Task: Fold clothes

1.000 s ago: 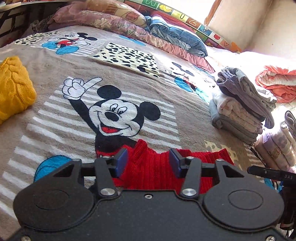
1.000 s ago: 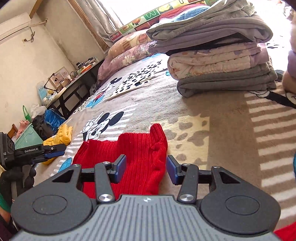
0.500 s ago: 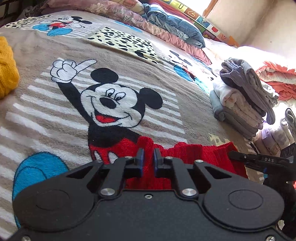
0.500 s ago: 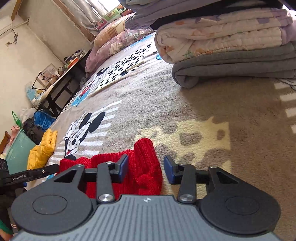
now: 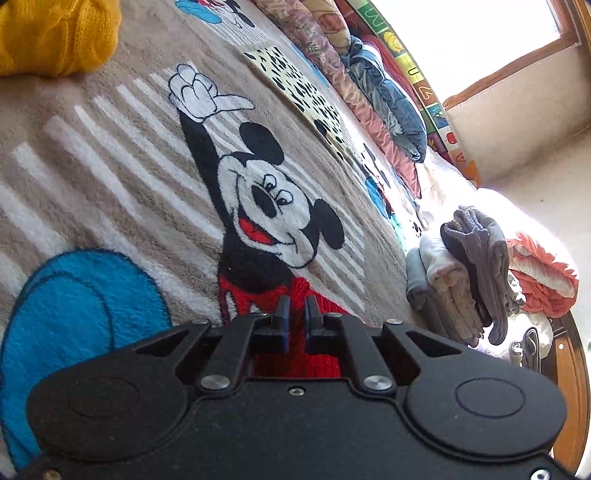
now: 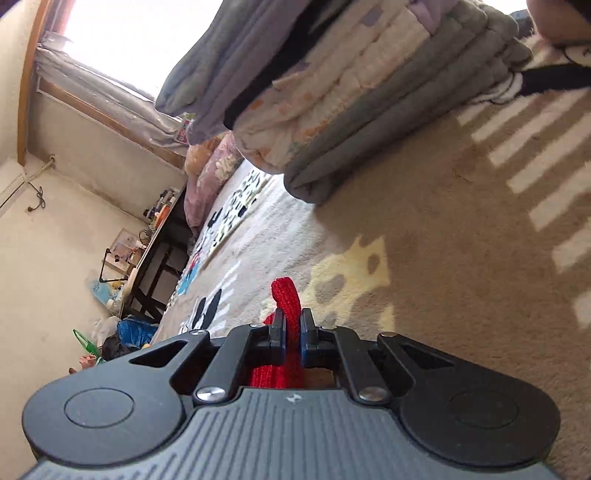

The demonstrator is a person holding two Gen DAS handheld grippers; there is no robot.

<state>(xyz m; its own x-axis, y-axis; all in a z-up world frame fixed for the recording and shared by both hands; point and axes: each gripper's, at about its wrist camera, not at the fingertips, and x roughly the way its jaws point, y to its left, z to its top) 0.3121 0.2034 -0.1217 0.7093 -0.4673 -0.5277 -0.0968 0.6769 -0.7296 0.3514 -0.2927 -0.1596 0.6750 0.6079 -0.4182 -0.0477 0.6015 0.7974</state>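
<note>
A: Left wrist view. Status?
B: Left gripper (image 5: 295, 314) low over the beige plush cartoon-mouse blanket (image 5: 110, 155) on the bed. Fingers (image 5: 283, 317) narrowed to a slit, clamped on an edge of the red ribbed knit garment (image 5: 295, 360). Yellow cable-knit sweater (image 5: 55, 33) at top left, well apart. Stack of folded grey and cream clothes (image 5: 461, 280) at right.
A: Right wrist view?
B: Right gripper (image 6: 291, 330) just closed, pinching a raised fold of the red garment (image 6: 286, 302) between blue-padded fingers (image 6: 306, 332). Same folded stack (image 6: 351, 103) beyond, resting on the blanket (image 6: 443, 258).
</note>
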